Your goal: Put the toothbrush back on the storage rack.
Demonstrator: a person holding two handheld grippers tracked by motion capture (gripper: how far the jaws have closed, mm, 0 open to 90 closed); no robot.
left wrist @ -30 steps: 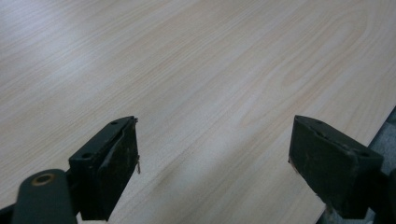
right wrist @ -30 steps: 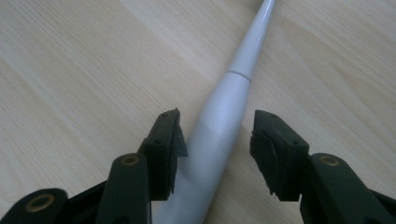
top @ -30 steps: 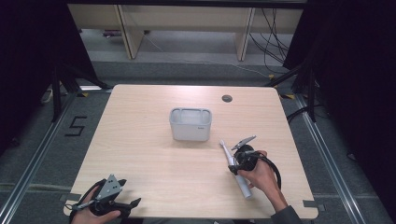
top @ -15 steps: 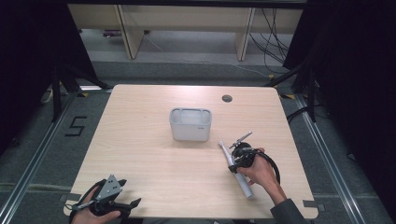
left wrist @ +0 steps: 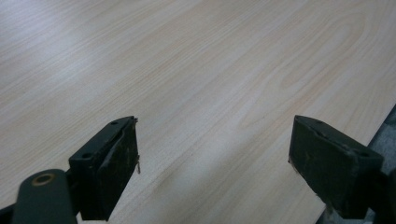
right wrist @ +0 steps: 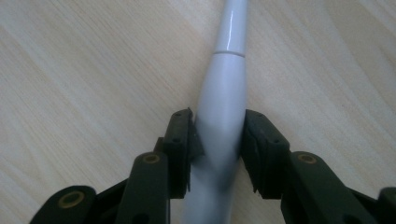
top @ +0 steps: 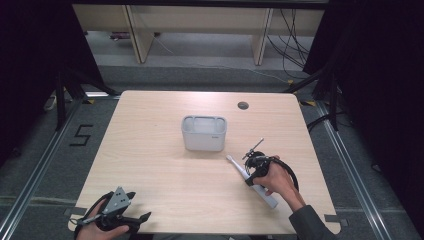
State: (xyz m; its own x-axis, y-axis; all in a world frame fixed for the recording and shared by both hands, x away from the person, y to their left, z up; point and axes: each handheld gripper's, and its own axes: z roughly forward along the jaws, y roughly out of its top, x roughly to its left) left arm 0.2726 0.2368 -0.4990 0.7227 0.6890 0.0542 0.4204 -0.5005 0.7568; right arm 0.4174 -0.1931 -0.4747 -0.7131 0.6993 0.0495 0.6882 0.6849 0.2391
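Right gripper [right wrist: 218, 140] clamps the white plastic electric toothbrush [right wrist: 223, 93] mid-handle; its long axis points toward the grey plastic bin [top: 203, 132], head nearest it.

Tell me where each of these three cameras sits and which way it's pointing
High view: above the person's side, looking forward and down on the table; shows both hands, the left gripper, the right gripper, the toothbrush and the bin.
Left gripper view: rides the left gripper, looking along its open jaws at bare tabletop.
Right gripper view: rides the right gripper, looking down its jaws, closed on the toothbrush.
Shared: high and right gripper views both show the toothbrush gripped.
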